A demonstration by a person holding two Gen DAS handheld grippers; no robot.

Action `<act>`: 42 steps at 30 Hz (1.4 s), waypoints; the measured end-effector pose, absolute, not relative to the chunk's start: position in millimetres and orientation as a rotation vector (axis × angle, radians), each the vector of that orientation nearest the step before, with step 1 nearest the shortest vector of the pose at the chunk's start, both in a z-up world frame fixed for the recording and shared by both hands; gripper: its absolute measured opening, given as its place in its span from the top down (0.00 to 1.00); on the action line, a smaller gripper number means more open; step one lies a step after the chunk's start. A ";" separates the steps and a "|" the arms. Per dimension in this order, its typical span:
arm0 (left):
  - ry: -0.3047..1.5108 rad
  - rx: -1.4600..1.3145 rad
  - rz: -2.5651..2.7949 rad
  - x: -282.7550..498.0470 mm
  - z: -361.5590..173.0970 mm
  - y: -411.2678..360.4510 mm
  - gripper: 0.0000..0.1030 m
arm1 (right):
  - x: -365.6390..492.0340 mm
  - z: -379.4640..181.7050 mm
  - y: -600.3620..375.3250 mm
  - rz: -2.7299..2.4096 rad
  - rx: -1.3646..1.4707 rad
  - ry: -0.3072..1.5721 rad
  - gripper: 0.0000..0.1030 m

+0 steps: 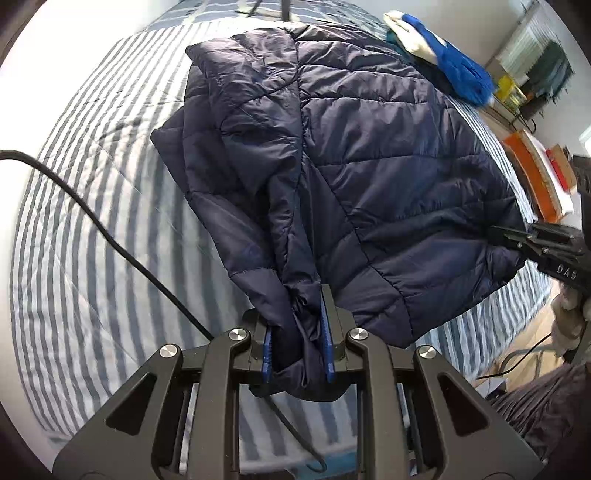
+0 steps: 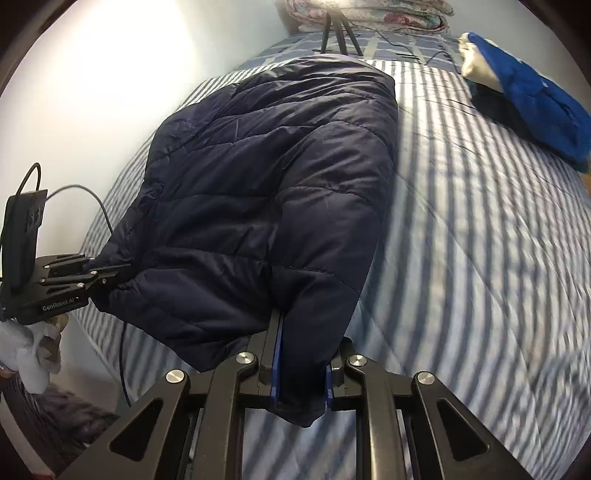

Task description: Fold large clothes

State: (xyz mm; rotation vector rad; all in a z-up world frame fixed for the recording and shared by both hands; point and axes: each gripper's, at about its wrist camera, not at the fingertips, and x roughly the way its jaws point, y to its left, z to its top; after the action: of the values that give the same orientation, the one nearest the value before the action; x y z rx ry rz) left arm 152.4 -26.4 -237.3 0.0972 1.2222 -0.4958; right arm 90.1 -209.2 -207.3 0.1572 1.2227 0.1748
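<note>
A navy quilted jacket (image 1: 369, 155) lies partly folded on the striped bed (image 1: 92, 277), its near hem lifted off the cover. My left gripper (image 1: 295, 314) is shut on a bunched corner of the hem, with fabric pinched between the blue pads (image 1: 327, 332). My right gripper (image 1: 493, 234) holds the other hem corner at the right edge of the left wrist view. In the right wrist view the jacket (image 2: 266, 184) hangs from the right gripper (image 2: 306, 339), whose pads clamp the cloth. The left gripper (image 2: 123, 273) grips the jacket's left corner there.
A blue and cream garment (image 2: 528, 96) lies at the bed's far right. A tripod (image 2: 338, 33) and a folded quilt (image 2: 369, 14) stand at the head. A black cable (image 1: 92, 221) trails over the cover. Orange boxes (image 1: 535, 177) sit beside the bed. A wall (image 2: 92, 92) borders the left.
</note>
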 end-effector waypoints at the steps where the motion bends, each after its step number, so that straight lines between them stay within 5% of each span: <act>1: 1.210 0.119 -0.501 143.2 -236.8 -30.1 0.82 | 82.6 -207.2 -213.3 0.174 0.166 1.222 0.85; 7: 1.146 0.143 -0.488 118.4 -231.1 -41.1 0.80 | 67.7 -221.3 -219.5 0.158 0.180 1.214 0.83; 15: 0.960 0.076 -0.470 97.8 -142.8 6.7 0.75 | 37.5 -177.2 -228.1 0.161 0.106 1.062 0.54; 22: 0.736 -0.109 -0.423 124.3 -63.8 39.7 0.72 | 66.6 -145.8 -243.4 0.096 0.112 0.892 0.53; 42: 0.966 -0.021 -0.383 237.8 -209.2 -40.2 0.72 | 254.1 -179.2 -264.0 0.033 0.178 0.853 0.69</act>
State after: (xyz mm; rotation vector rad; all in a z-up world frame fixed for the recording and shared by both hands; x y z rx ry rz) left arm 237.8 -40.2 -209.2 -0.0206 0.9660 -0.3831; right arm 254.1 -264.0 -179.2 0.1778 0.8529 0.0328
